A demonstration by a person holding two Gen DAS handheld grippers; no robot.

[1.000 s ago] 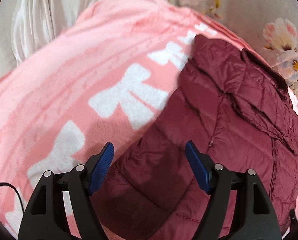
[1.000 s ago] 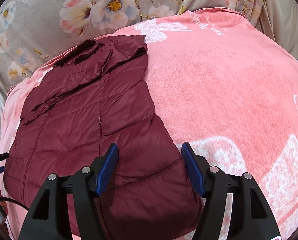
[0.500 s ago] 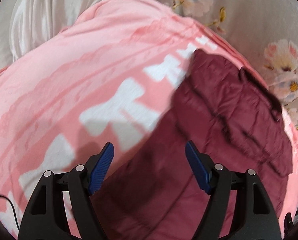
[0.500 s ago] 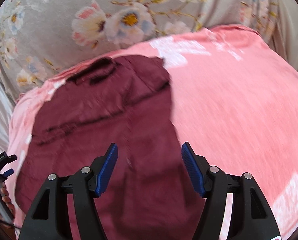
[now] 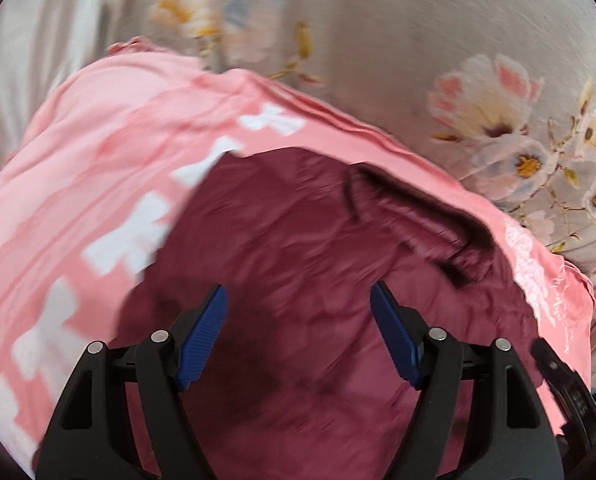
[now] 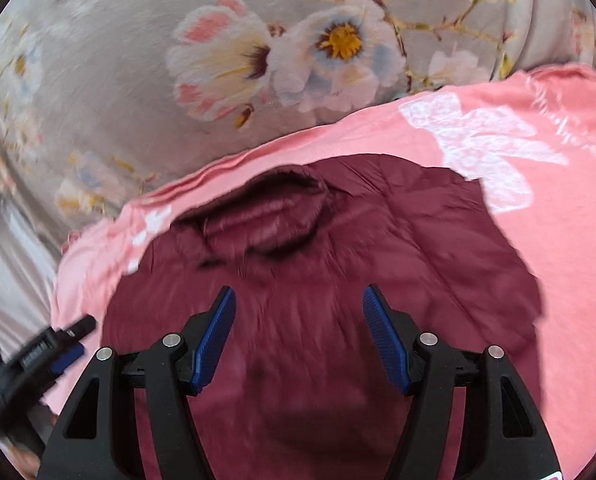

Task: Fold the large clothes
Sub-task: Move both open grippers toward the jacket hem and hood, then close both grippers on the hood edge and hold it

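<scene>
Maroon puffer jacket (image 5: 298, 280) lies flat on a pink blanket (image 5: 98, 180) as left gripper (image 5: 299, 340) and right gripper (image 6: 299, 340) hover above it, fingers apart and empty; slippery quilting could slide from a shallow pinch.

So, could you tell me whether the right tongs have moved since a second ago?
Yes. The right tongs have moved forward over the jacket, toward its collar and the floral cloth.
</scene>
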